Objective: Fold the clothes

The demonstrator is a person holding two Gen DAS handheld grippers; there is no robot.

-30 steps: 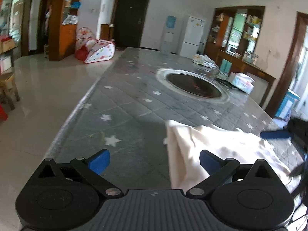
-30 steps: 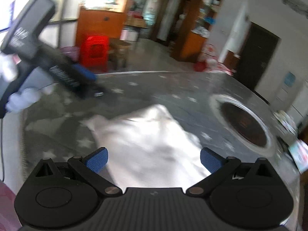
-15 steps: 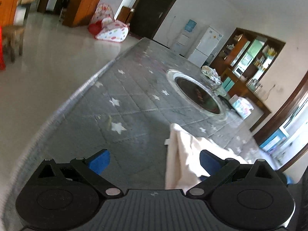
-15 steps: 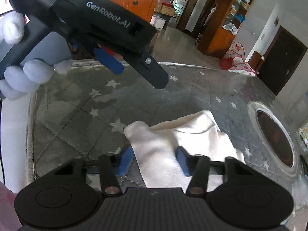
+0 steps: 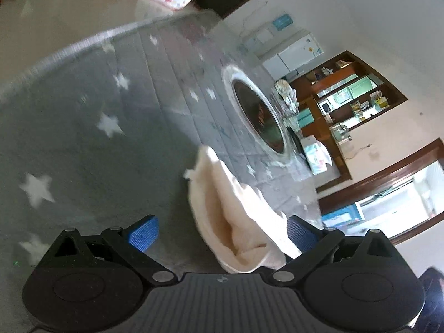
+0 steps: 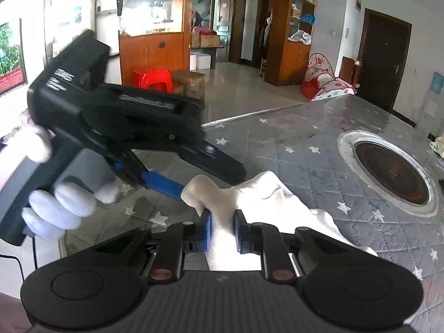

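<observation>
A cream cloth (image 6: pixel 266 194) lies bunched on the grey star-patterned table cover (image 6: pixel 305 149). My right gripper (image 6: pixel 223 230) is closing its jaws, and the blue pads pinch a raised fold at the cloth's near edge. In the left wrist view the same cloth (image 5: pixel 222 211) runs between the wide-apart blue fingers of my left gripper (image 5: pixel 222 233), which is open and rolled to one side. From the right wrist view, a white-gloved hand (image 6: pixel 61 205) holds the left gripper (image 6: pixel 208 180), whose fingers reach the cloth's upturned corner.
A round dark hotplate with a metal rim (image 6: pixel 388 172) is set into the table beyond the cloth. The table's edge (image 6: pixel 244 115) runs behind the left gripper. A red stool (image 6: pixel 152 79), wooden cabinets and a spotted play tent (image 6: pixel 330 84) stand on the floor.
The right jaws went from wide apart to pinching the cloth's edge, which now stands up in a fold. The left gripper rolled sideways and came down to the cloth's corner, still open.
</observation>
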